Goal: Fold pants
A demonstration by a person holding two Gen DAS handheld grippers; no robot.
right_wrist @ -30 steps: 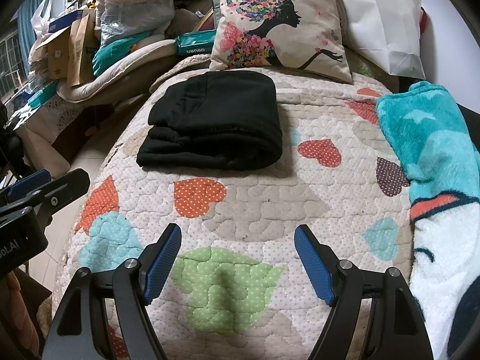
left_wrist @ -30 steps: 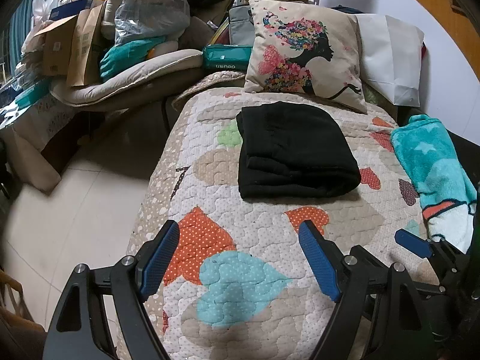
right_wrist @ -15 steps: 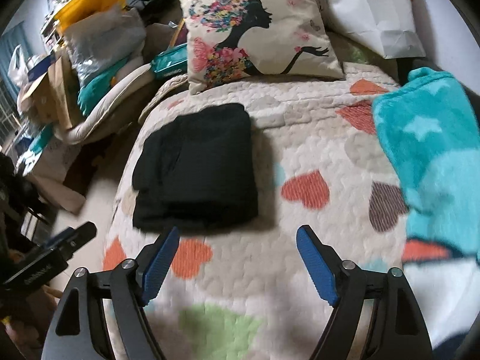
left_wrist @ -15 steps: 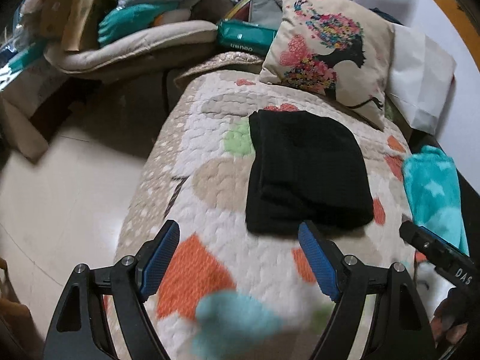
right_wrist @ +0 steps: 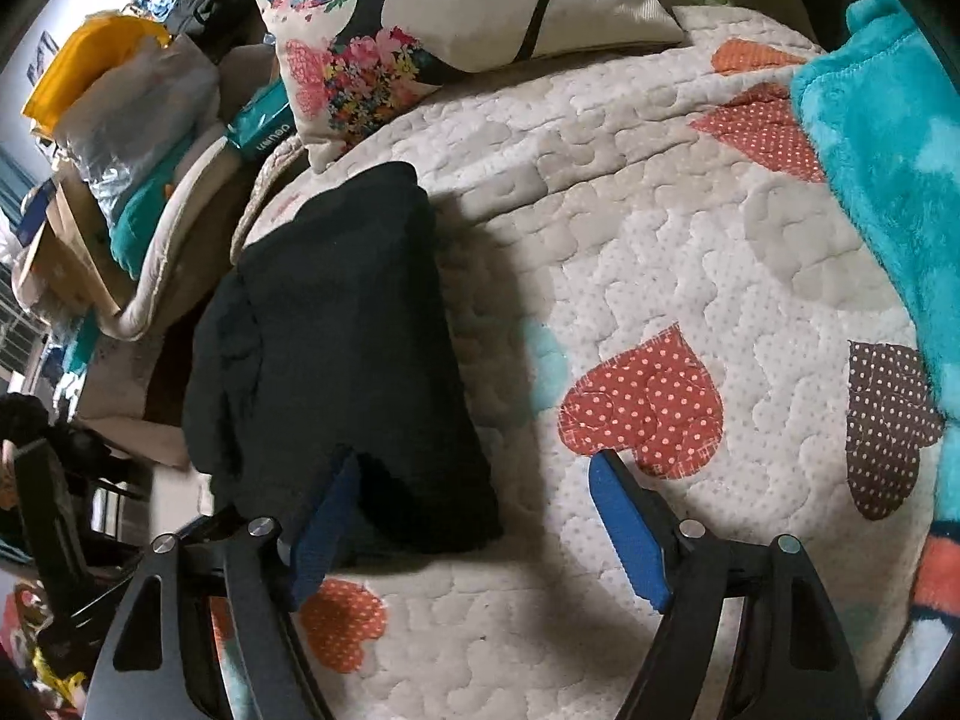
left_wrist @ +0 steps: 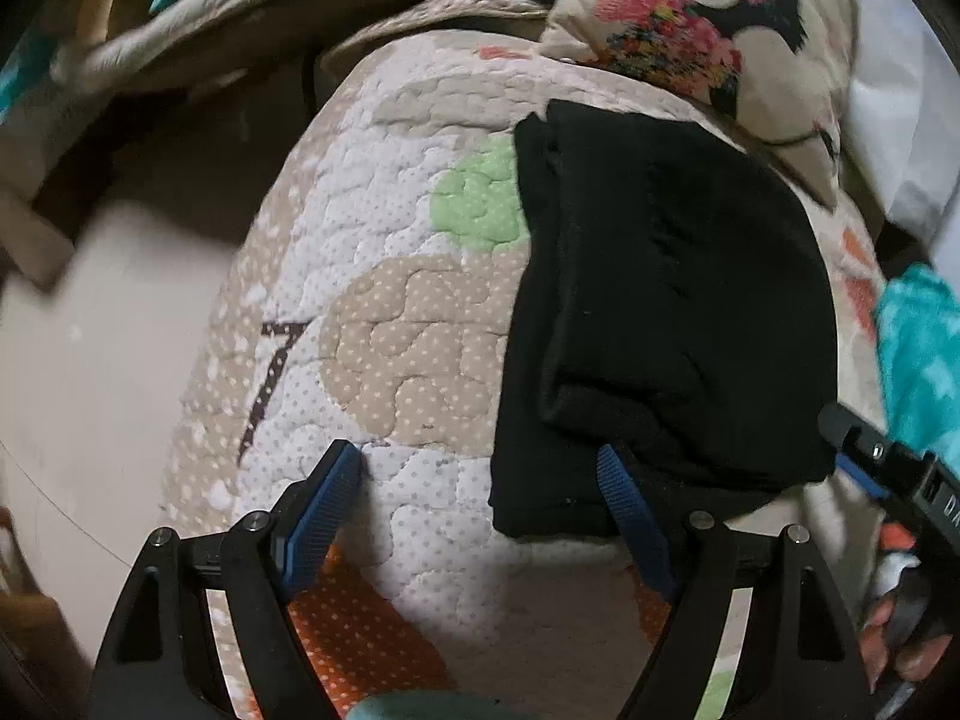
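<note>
The black pants [left_wrist: 666, 312] lie folded into a thick rectangle on the quilted heart-pattern bedspread [left_wrist: 390, 276]. They also show in the right wrist view [right_wrist: 342, 348]. My left gripper [left_wrist: 480, 510] is open and empty, low over the near left corner of the pants, its right finger over the fabric edge. My right gripper [right_wrist: 474, 516] is open and empty at the near right corner, its left finger over the pants. The right gripper's tip shows in the left wrist view [left_wrist: 864, 456].
A floral cushion [right_wrist: 456, 12] leans at the head of the bed behind the pants. A teal fleece blanket [right_wrist: 888, 138] lies along the right side. The bed's left edge drops to a tiled floor [left_wrist: 90, 390]. Bags and boxes [right_wrist: 120, 138] are piled at the left.
Both grippers have moved forward and down towards the folded pants, from well in front of them to their near corners. The jaws stay open. The pants have not moved.
</note>
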